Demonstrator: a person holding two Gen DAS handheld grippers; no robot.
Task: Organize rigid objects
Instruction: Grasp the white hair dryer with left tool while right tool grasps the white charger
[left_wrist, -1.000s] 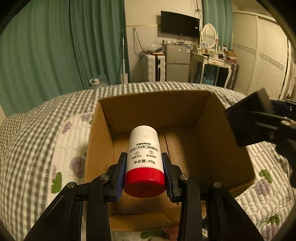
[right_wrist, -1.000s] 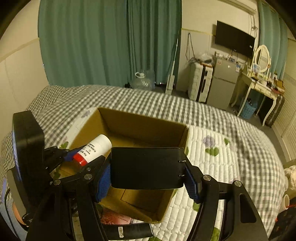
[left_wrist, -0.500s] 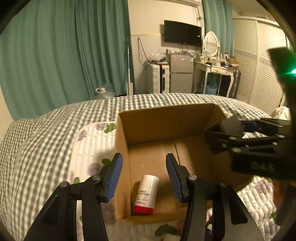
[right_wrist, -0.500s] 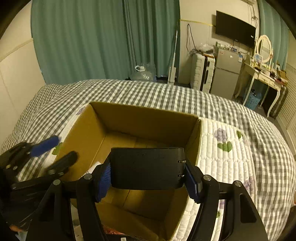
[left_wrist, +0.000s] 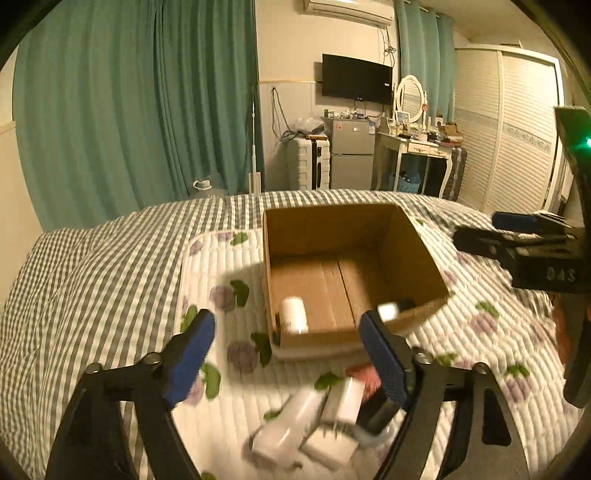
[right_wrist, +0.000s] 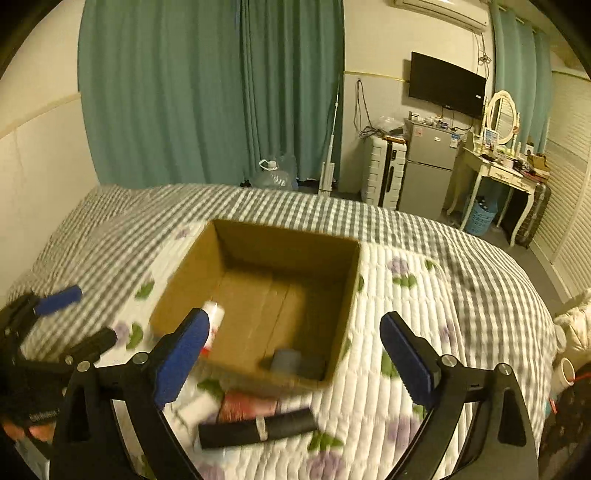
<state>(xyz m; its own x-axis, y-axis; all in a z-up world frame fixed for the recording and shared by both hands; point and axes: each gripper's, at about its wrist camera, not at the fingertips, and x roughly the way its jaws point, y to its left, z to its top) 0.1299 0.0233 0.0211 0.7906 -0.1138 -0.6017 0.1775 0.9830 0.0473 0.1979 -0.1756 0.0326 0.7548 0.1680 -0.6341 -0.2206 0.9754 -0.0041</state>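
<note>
A bed (right_wrist: 461, 266) with a grey checked cover fills most of both views, and a white quilted pad with purple flowers (left_wrist: 221, 266) lies on top of it. An open cardboard box (right_wrist: 192, 273) sits on that pad. Inside it, a white bottle with a red cap (left_wrist: 293, 315) lies on its side against the left wall near the front corner, and a dark object (right_wrist: 286, 360), too blurred to name, rests in the front right corner. On the pad just in front of the box lie a black tube (right_wrist: 256, 428), a pink item (right_wrist: 245, 402) and some white containers (left_wrist: 295, 424). The left hand-held gripper (left_wrist: 291, 354) hangs above that pile, jaws spread wide and empty. The right hand-held gripper (right_wrist: 295, 350) is likewise wide apart, holding nothing.
</note>
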